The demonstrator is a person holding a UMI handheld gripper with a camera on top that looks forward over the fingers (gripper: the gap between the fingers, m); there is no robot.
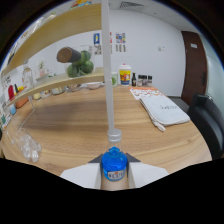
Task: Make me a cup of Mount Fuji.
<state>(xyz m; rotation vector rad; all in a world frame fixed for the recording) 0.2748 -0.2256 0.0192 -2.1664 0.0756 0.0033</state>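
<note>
The claw [114, 172] holds a small blue bottle [114, 167] upright, one finger pressed on each side of it, and the bottle rides above the wooden counter [75, 125] rather than standing on it. A tall, thin white rod or straw-like piece [106, 65] rises from the bottle's pale cap [115, 135] — whether it is fixed to the bottle I cannot tell.

The main risk, as I judge it, is the bottle slipping: the grip is low on a smooth round body, so any tilt could let it twist or slide out. Off to one side some clear glassware [27, 145] sits on the counter; a careless sweep toward it could knock it over. A folded white cloth [165, 111] lies beyond on the other side, near a printed sheet [145, 93] — easy to snag. No cup for the drink is plainly visible.
</note>
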